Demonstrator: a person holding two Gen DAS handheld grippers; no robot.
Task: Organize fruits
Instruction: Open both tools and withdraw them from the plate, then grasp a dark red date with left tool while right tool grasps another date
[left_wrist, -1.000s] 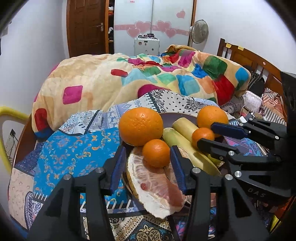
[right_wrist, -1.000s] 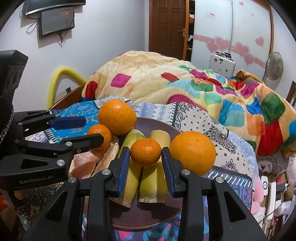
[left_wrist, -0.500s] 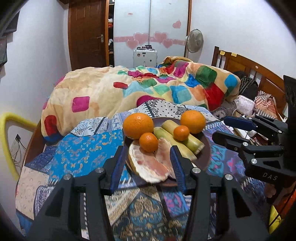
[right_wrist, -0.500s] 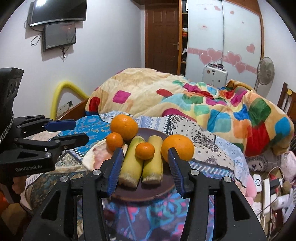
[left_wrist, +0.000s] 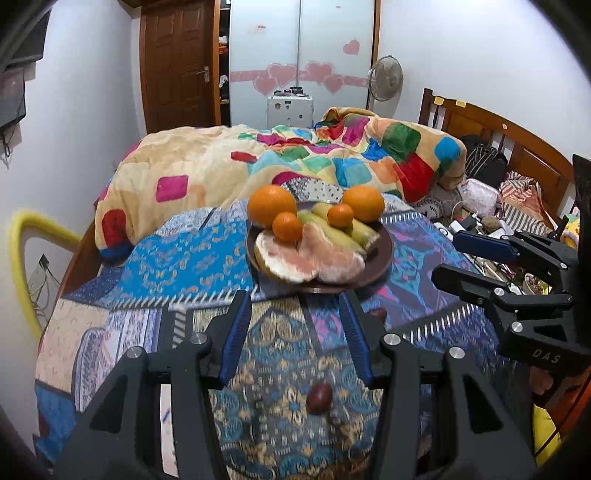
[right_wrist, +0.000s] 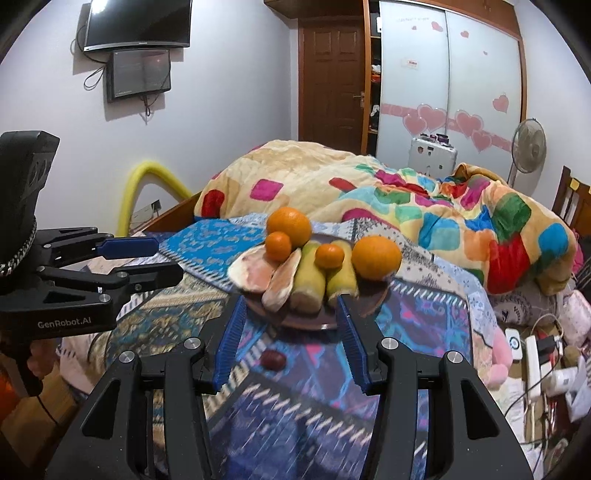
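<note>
Where the patterned bedcover (left_wrist: 207, 258) lies flat in front of the patchwork quilt (left_wrist: 295, 162), a brown plate (left_wrist: 384, 251) rests on it holding all but one of the fruits. Two large oranges (left_wrist: 271, 205) (left_wrist: 364, 203) sit at the plate's far side, two pomelo segments (left_wrist: 314, 254) at its near left, and two pale green cylinders, possibly sugarcane (right_wrist: 314, 280), lie side by side, long axes running from the far rim towards the right wrist camera. Two mandarins (left_wrist: 287, 227) (left_wrist: 340, 215) rest on top. A small dark fruit (left_wrist: 318, 398) lies alone on the cover, apart from the plate. Left gripper (left_wrist: 295, 339) and right gripper (right_wrist: 290, 336) both hang with jaws wide, holding nothing.
</note>
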